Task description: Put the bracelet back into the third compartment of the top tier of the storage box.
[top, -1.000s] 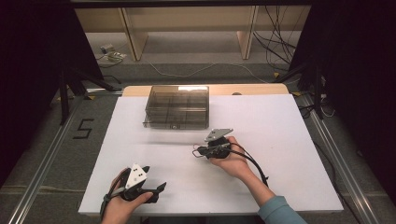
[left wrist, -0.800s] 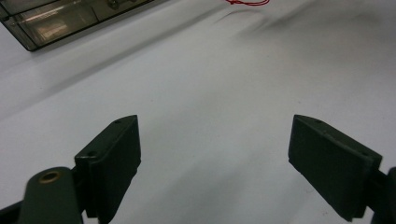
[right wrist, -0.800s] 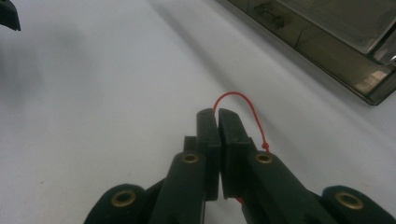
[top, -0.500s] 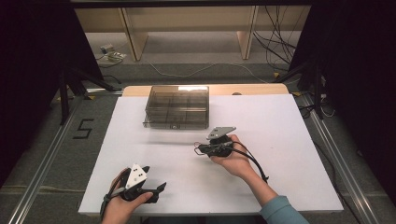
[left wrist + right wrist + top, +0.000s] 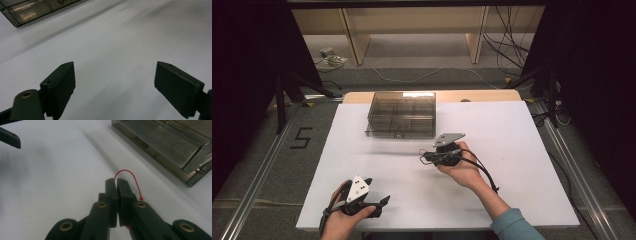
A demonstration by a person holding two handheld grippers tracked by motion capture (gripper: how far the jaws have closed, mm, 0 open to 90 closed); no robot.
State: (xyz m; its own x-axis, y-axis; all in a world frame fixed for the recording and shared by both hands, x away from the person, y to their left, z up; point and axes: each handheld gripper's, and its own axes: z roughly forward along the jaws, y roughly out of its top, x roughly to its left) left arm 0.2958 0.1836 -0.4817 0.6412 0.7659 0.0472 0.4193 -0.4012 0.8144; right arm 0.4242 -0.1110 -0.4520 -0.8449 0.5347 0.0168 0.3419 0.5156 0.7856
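A single figure "5" (image 5: pixel 301 138) is marked in dark strokes on the grey floor left of the white table (image 5: pixel 512 130); no other writing is legible.

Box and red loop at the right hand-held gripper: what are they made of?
Box: looks like smoke-tinted clear plastic, glossy; the dividers show through and the lid catches glare. Red loop: thin, smooth, probably a plastic tie; it holds a curved arc. Can't tell for certain.

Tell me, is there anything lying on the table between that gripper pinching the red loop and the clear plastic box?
Nothing visible. The right gripper, shut on the thin red loop, has only bare white table between it and the clear compartment box. The box's lid looks closed, though.
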